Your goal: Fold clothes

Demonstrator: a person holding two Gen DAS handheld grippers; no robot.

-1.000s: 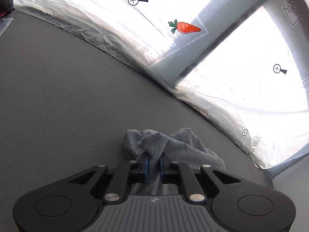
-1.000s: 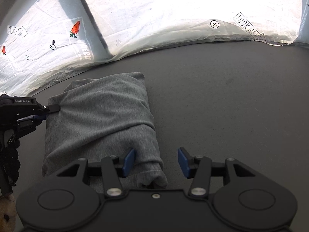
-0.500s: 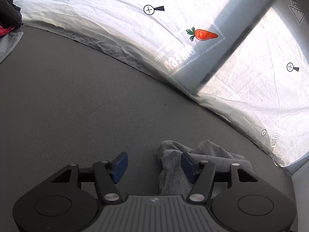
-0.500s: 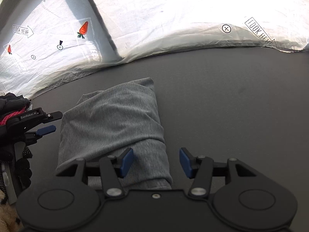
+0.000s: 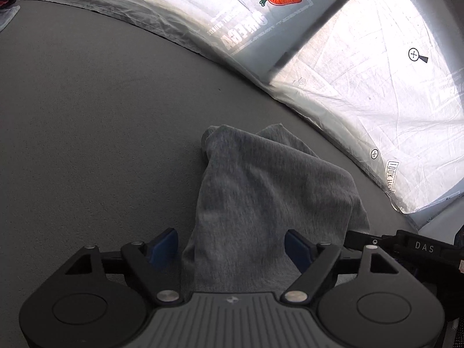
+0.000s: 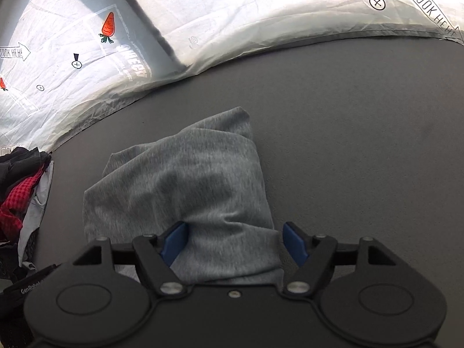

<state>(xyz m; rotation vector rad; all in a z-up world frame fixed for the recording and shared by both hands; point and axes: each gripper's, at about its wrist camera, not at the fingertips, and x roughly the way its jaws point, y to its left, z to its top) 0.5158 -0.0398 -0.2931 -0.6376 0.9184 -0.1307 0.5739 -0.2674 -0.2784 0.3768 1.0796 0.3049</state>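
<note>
Dark grey matte surface (image 5: 101, 116), white printed backdrop sheet (image 6: 261, 8) with carrot and "look here" marks standing along its far edge, sun coming through. The grey garment (image 5: 261, 197) is lying on the surface as a folded, slightly lumpy bundle, roughly centred in front of you and short of the backdrop. What's changed: a second ago your left gripper (image 5: 232, 246) was pinching a bunched corner of the cloth; now you're holding it with the jaws apart, the near end of the bundle sitting between the blue pads (image 5: 163, 245) with no squeeze visible. Your right gripper (image 6: 235, 240) jaws have just been opening wider too, straddling the near right end of the garment (image 6: 179, 182); cloth is reaching up to the pads, but nothing reads as clamped. In the left view the tip of the right gripper (image 5: 406, 246) is showing at the lower right, just beside the cloth. So I'm reading this as release after a fold: you're letting go, not picking up. The far corners are looking a bit uneven, so a tidy or a push aside may be next. A pile of dark and red clothes (image 6: 17, 191) is waiting at the left edge, probably the next items.
</note>
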